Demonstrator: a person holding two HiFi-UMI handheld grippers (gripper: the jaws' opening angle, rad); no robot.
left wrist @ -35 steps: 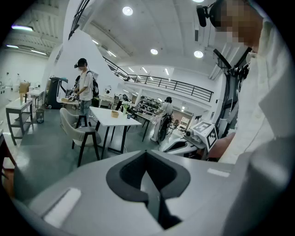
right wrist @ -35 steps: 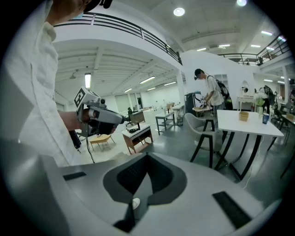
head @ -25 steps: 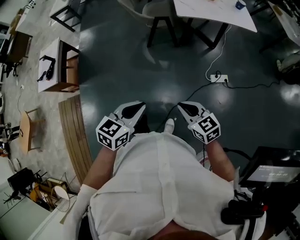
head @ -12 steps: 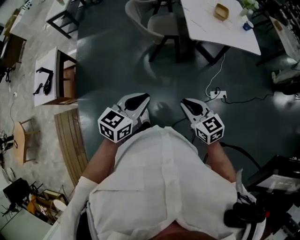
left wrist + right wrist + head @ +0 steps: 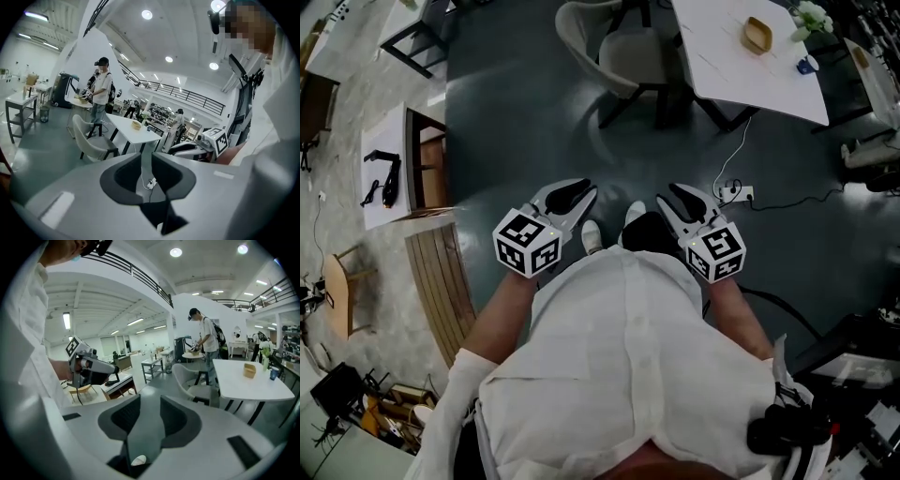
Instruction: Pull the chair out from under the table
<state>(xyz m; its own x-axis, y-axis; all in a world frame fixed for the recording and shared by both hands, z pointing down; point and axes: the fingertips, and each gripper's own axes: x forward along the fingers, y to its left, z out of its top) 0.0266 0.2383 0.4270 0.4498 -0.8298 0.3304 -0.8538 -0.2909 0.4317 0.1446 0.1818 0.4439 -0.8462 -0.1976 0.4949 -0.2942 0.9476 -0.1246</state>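
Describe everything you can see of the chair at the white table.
The chair is a pale shell with a curved wraparound back, on dark splayed legs. It stands upright on the dark floor, its seat facing the white table and drawn up to its edge. Nothing lies on it, and only the floor touches it.

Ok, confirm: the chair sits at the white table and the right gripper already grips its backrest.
No grip: the right gripper is empty, its jaws just opening, well short of the chair, per the right gripper view. The rest holds.
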